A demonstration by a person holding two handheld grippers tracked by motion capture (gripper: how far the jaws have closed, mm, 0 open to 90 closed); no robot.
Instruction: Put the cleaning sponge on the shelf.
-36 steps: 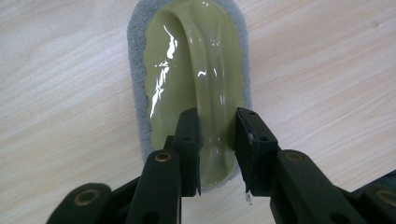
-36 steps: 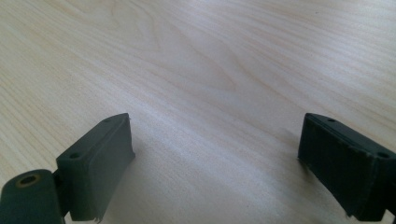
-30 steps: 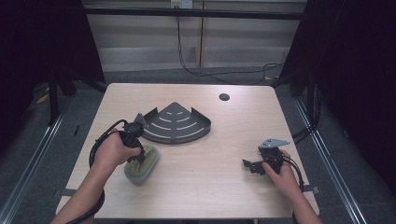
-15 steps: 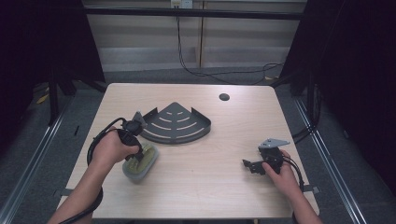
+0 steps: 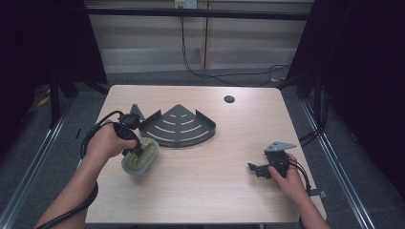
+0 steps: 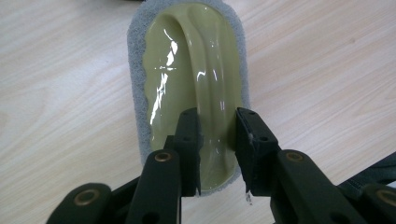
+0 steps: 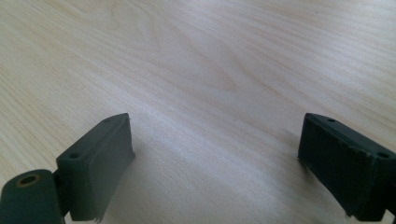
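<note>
The wooden table is seen from the high view, pale and mostly bare. Near its middle a dark quarter-round corner shelf is laid flat, its slots facing up and nothing resting on it. Just beside its near left corner, the scrubbing pad with the glossy olive handle is found, grey pad underneath, and here the action is concentrated. The left gripper is clamped onto the raised ridge of that handle, its jaws pinching it from both sides. Whether the pad is clear of the wood cannot be told for certain. Over at the right edge, the right gripper is held low over bare wood, jaws spread wide with nothing between them. So the pickup is judged done; what appears left is the carry to the shelf and the set-down or wiping there.
</note>
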